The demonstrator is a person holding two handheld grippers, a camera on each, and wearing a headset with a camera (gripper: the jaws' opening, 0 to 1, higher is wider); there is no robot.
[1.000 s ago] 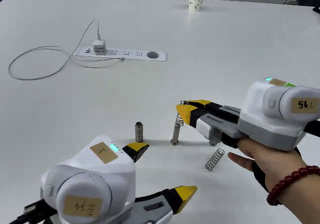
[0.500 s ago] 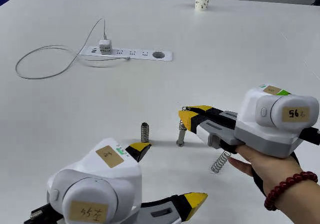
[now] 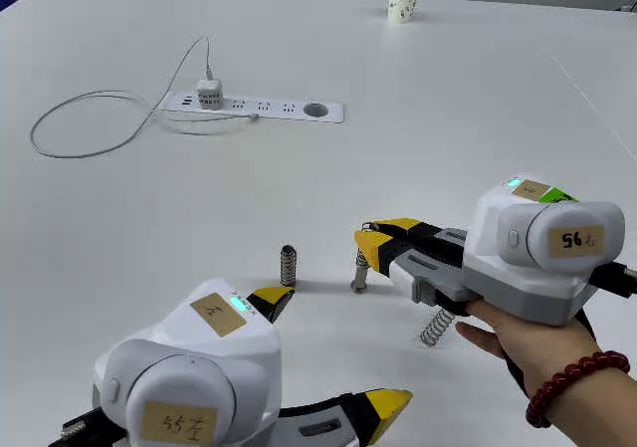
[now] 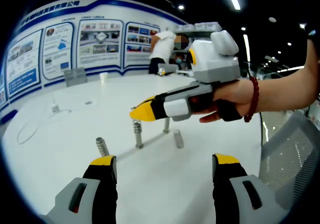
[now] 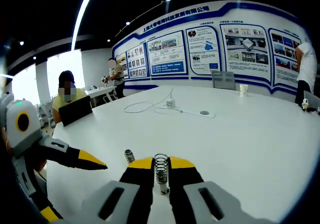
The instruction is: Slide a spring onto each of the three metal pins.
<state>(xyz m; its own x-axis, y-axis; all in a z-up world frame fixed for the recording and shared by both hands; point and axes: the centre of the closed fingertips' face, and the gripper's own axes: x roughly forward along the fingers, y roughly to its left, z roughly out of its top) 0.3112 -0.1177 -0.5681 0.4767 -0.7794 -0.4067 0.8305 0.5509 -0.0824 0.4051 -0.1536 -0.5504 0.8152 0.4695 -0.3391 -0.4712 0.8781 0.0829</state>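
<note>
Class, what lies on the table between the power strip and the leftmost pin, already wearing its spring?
Nothing: in the head view, bare white table separates the power strip from that pin.

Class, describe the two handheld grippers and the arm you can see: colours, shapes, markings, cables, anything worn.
The left gripper and right gripper match: rounded white housings, grey midsections, black jaws tipped yellow. Each carries tan handwritten labels and a small green light. A dark cable leaves the left one's rear. The hand wears a black strap and a dark red bead bracelet.
</note>
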